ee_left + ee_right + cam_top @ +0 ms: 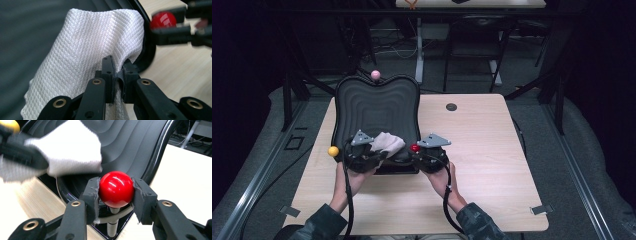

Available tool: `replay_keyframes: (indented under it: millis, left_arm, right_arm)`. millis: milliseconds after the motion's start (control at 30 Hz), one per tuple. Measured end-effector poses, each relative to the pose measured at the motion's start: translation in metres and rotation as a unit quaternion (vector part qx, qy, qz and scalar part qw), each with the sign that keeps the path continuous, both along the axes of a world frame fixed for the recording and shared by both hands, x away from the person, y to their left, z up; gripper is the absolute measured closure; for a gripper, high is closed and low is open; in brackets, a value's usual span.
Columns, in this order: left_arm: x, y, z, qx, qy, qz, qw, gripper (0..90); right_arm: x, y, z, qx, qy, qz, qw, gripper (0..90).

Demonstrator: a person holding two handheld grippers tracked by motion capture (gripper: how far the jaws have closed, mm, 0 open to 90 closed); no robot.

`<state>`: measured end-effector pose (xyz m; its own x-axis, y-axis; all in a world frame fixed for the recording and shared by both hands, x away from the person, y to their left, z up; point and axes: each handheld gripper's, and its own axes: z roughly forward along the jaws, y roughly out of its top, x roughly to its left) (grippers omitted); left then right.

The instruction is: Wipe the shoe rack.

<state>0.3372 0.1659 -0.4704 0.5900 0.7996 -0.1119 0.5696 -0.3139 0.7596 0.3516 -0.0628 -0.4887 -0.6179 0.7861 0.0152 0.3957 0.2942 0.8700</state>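
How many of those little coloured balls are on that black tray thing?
3. The pink ball sits at the tray's far edge, the yellow ball at its near left, the red ball clamped in the right hand-held gripper. More may be hidden.

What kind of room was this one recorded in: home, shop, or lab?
Most likely a lab or test workspace. A plain wooden table stands on grey floor inside a dark metal frame, with another desk and loose cables behind. On it, a black tray with coloured knobs is wiped with a white cloth.
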Motion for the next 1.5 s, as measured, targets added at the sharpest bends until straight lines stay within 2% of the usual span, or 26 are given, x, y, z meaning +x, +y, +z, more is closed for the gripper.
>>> replay_keyframes:
  millis: [133,233,400,533,600,767,833,967,1000,1033,1233,1333,1433,1500]
  left_arm:
    - [-0.013,-0.003,-0.016,-0.015,0.008,0.012,0.9998,83.3]
    - [-0.023,-0.005,-0.027,-0.017,0.013,0.017,0.9996,83.3]
    - [-0.037,-0.009,-0.047,-0.021,0.008,0.037,0.9991,83.3]
    - [-0.043,-0.013,-0.063,-0.039,0.007,0.049,0.998,83.3]
    - [-0.047,-0.018,-0.073,-0.038,0.005,0.05,0.998,83.4]
    - [-0.051,-0.026,-0.087,-0.04,-0.005,0.049,0.998,83.3]
    - [-0.05,-0.031,-0.094,-0.043,0.005,0.043,0.9982,83.2]
    - [-0.047,-0.036,-0.099,-0.045,0.005,0.043,0.9981,83.0]
    - [-0.045,-0.039,-0.099,-0.035,-0.001,0.038,0.9987,83.0]
    - [-0.042,-0.042,-0.099,-0.036,-0.009,0.038,0.9986,83.0]
    - [-0.033,-0.048,-0.097,-0.054,-0.045,0.045,0.9965,82.5]
    - [-0.03,-0.052,-0.096,-0.062,-0.06,0.049,0.9951,82.3]
    - [-0.029,-0.055,-0.094,-0.062,-0.073,0.05,0.9941,82.0]
    - [-0.029,-0.056,-0.093,-0.065,-0.089,0.055,0.9924,81.8]
  right_arm:
    - [0.002,-0.001,0.0,0.002,0.002,0.005,1.0,59.6]
    - [0.002,-0.001,0.0,0.0,0.003,0.007,1.0,59.6]
    - [0.003,-0.001,0.001,0.001,0.008,0.011,0.9999,59.6]
    - [0.003,0.0,0.002,-0.001,0.009,0.009,0.9999,59.6]
    - [0.003,0.001,0.002,0.003,0.014,0.008,0.9999,59.6]
    - [0.003,0.008,0.002,0.002,0.015,0.002,0.9999,59.6]
    - [0.003,0.011,0.002,0.004,0.014,0.001,0.9999,59.6]
    - [0.004,0.017,0.001,0.004,0.011,-0.001,0.9999,59.6]
    - [0.004,0.018,0.001,0.002,0.011,-0.002,0.9999,59.6]
    - [0.005,0.02,0.002,0.006,0.016,0.001,0.9999,59.5]
    - [0.009,0.015,0.003,0.016,0.025,0.022,0.9993,57.3]
    - [0.008,0.013,0.006,0.019,0.01,0.03,0.9993,54.4]
    - [0.008,0.012,0.008,0.014,0.001,0.034,0.9993,57.4]
    - [0.008,0.01,0.007,0.017,0.002,0.038,0.9991,59.0]
